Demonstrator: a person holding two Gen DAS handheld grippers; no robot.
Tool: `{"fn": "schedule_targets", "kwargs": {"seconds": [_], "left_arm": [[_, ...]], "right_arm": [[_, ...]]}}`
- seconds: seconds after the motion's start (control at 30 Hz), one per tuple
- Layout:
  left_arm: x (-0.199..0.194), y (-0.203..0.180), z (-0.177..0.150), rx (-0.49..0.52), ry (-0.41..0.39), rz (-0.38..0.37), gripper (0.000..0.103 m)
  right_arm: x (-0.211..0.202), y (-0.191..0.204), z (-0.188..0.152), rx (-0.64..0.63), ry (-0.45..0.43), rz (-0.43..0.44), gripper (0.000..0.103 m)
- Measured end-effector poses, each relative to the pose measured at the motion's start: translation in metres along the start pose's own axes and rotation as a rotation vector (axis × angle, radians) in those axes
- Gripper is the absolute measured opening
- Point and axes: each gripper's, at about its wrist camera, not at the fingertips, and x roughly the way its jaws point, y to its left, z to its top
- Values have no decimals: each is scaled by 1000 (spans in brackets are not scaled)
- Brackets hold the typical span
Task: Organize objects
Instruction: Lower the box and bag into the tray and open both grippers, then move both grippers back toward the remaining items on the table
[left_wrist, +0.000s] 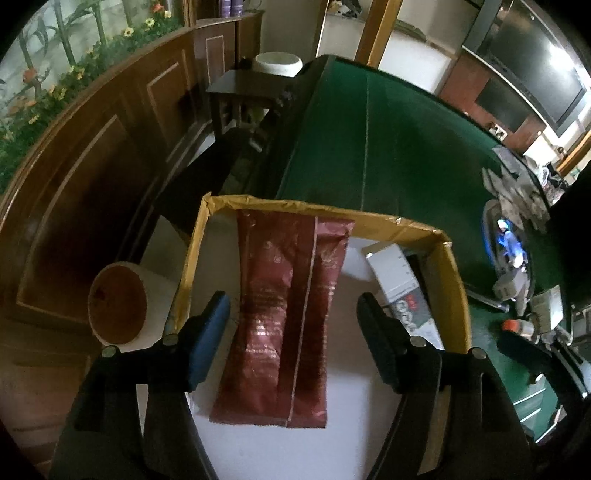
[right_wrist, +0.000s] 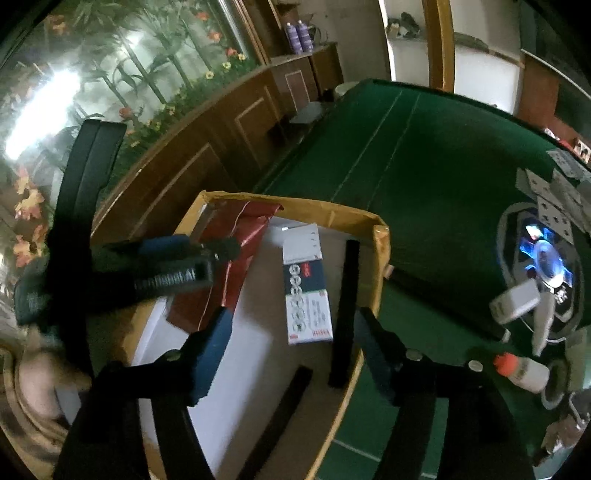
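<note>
An open cardboard box (left_wrist: 452, 280) with a white floor sits on the green table's near left corner. A dark red foil pouch (left_wrist: 288, 314) lies flat inside it. My left gripper (left_wrist: 293, 325) hovers above the pouch, open and empty, its fingers on either side of it. A white and dark printed carton (right_wrist: 306, 291) and two black strips (right_wrist: 345, 306) also lie in the box (right_wrist: 380, 266). My right gripper (right_wrist: 295, 332) is open and empty above the box's right half. The left gripper (right_wrist: 207, 251) shows over the pouch (right_wrist: 236, 243) in the right wrist view.
On the green table (left_wrist: 388, 147) to the right lie a glowing blue device (right_wrist: 546, 258), a white adapter (right_wrist: 515, 301), a white bottle with an orange cap (right_wrist: 522, 371) and patterned cards (right_wrist: 554, 199). A wooden bowl (left_wrist: 118, 299) sits left of the box. Wood panelling (left_wrist: 92, 177) runs behind.
</note>
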Motion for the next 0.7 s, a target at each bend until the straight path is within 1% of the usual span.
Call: {"fn": "schedule_targets", "kwargs": {"seconds": [0.07,0.1,0.2,0.3,0.4,0.53,0.7], "left_arm": [[-8,-2,-2,-1,-10,-6,74],[-12,-3,-4,-2,-15,-12,81],[-22,-8,-11,-9,-17,-35,81],[-27,-17,-18,-14,-7,-55,81],[-33,-34,-23,-9,-9,-77,81],[-45,-69,-24,18,-33,-133,81],[-46,-126,-26,120,-11,-161,81]], "right_arm": [[-8,-2,-5,0,-8,-6,77],[-15,-7,-10,-3,-14,-15,77],[-33,-20,-21,4,-41,-51,78],[-46,-41,-32,55,-55,-71,79],[-62,-66,-46,109,-67,-96,79],[-82,-97,-67,175,-83,-116,81],[-107,-130,-95,240,-104,-142,82]]}}
